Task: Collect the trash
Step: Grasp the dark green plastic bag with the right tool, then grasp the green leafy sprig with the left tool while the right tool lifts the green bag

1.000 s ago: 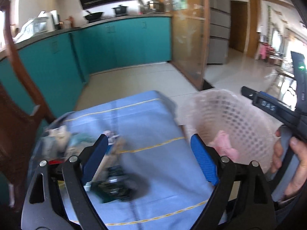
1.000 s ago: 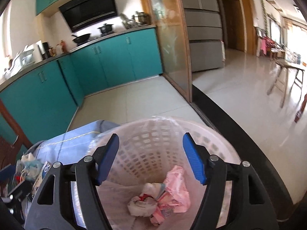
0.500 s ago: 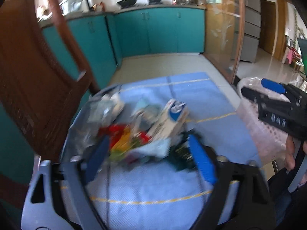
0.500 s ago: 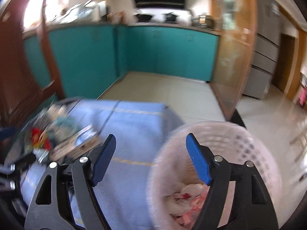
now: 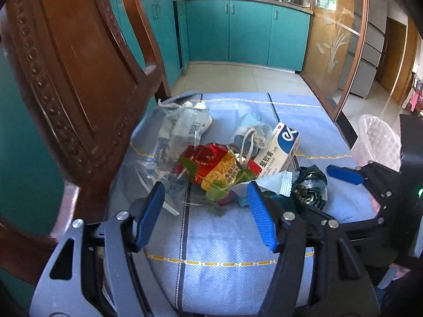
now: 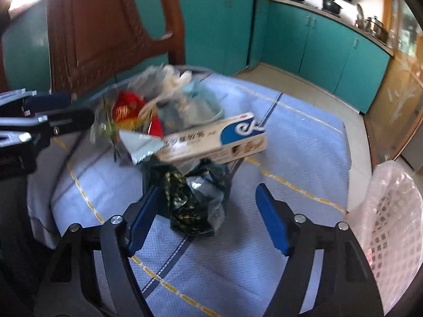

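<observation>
1. Nearest me, the right gripper (image 6: 208, 219) has swung away from the laundry-style basket (image 6: 391, 211) it faced a second ago and now hangs over the blue tablecloth (image 6: 304, 142). Its jaws are closing, not yet pressing, with a crumpled dark green wrapper (image 6: 195, 200) between them, close against the left pad.
2. The left gripper (image 5: 206, 211) has likewise turned from the basket toward the heap. Its jaws are closing too, with only a few green leaves (image 5: 219, 187) and cloth in the gap; nothing is gripped.
3. My reading: both hands have finished a drop and are starting fresh pick-ups, so the pile is still mostly uncollected.
4. Just beyond the wrapper lies a white-and-blue carton (image 6: 219, 137), on its side across the heap. In the right wrist view its long axis runs left to right, the blue-logo end toward the basket side.
5. Behind it sit a red snack packet (image 5: 211, 163), a clear plastic bag (image 5: 174, 134) and a blue face mask (image 5: 251, 132), bunched near the wooden chair back (image 5: 79, 79).
6. Farthest, the basket stands off the table's right edge, lined with plastic.
</observation>
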